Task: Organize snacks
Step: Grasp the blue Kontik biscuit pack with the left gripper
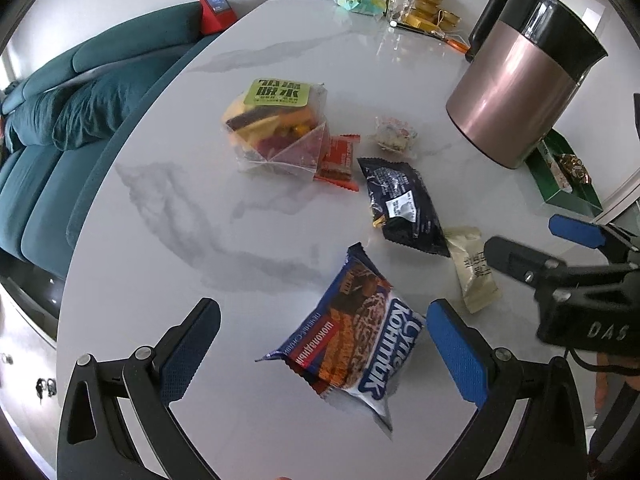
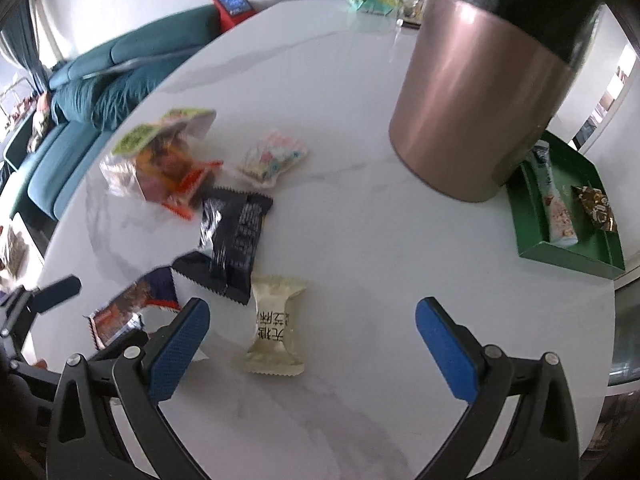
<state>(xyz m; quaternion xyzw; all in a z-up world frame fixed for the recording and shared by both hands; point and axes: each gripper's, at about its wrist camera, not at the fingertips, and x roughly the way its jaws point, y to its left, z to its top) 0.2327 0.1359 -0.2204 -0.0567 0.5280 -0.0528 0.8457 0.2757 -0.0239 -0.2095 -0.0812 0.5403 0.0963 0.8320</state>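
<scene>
A: Where is the blue cookie packet (image 1: 352, 340) placed?

B: It is seen flat on the white marble table (image 1: 192, 208), between the spread fingers of the left gripper (image 1: 320, 344), nearer the right-hand pad. Its long axis is set on a diagonal, from the far left corner down toward the near right, so it is not squared to the gap.

A: And the jaws?

B: Both pairs are held wide apart and nothing is pinched. The right gripper (image 2: 312, 344) is hung over the cream wrapped snack (image 2: 276, 324), which is lain lengthwise along the fingers, closer to the left pad than to the right.

A: Which hand is judged nearer to which?

B: The blue packet is better reached by the left; the cream one by the right. A small turn of the left wrist is probably needed, so that the packet is closed on across its short side.

A: What is laid further out?

B: A black packet (image 1: 404, 204) is touching the cream snack's far end; beyond it a clear bag of mixed sweets (image 1: 276, 128). To the right, a green tray (image 2: 568, 216) with two snacks already inside is partly hidden behind a copper-coloured canister (image 2: 484, 92).
</scene>
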